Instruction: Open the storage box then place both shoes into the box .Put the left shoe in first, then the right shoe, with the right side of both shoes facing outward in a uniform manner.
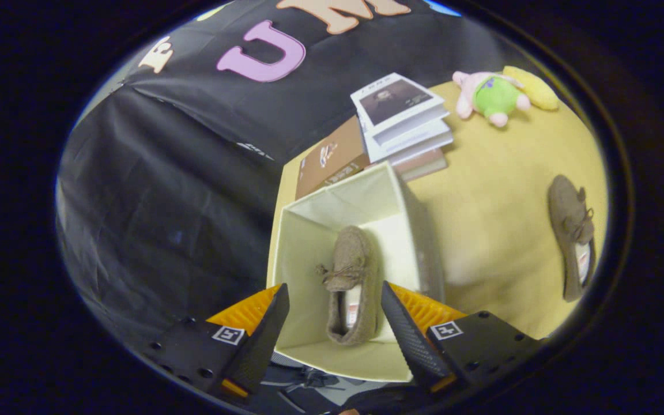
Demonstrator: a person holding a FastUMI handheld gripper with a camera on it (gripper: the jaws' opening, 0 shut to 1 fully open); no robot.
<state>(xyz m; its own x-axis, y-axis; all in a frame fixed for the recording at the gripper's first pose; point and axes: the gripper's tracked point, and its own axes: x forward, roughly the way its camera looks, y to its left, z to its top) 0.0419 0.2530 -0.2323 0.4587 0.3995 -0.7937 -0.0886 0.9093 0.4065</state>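
Gripper view: tongs [335,328] spread wide, empty, above the open storage box [309,230]. One brown shoe [352,282] lies inside. Second shoe [571,236] rests on the bench [493,190], far right.

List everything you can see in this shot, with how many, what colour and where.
storage box: one, cream, open, on the yellow table just ahead of the gripper
shoe in box: one, brown, lying inside, between the fingers
shoe on table: one, brown, off to the box's right
table: one, yellow
books: a stack, white over brown, behind the box
plush toy: one, pink and green, far corner
yellow item: one, beside the toy
gripper: one, black and orange, jaws open, empty, above the box
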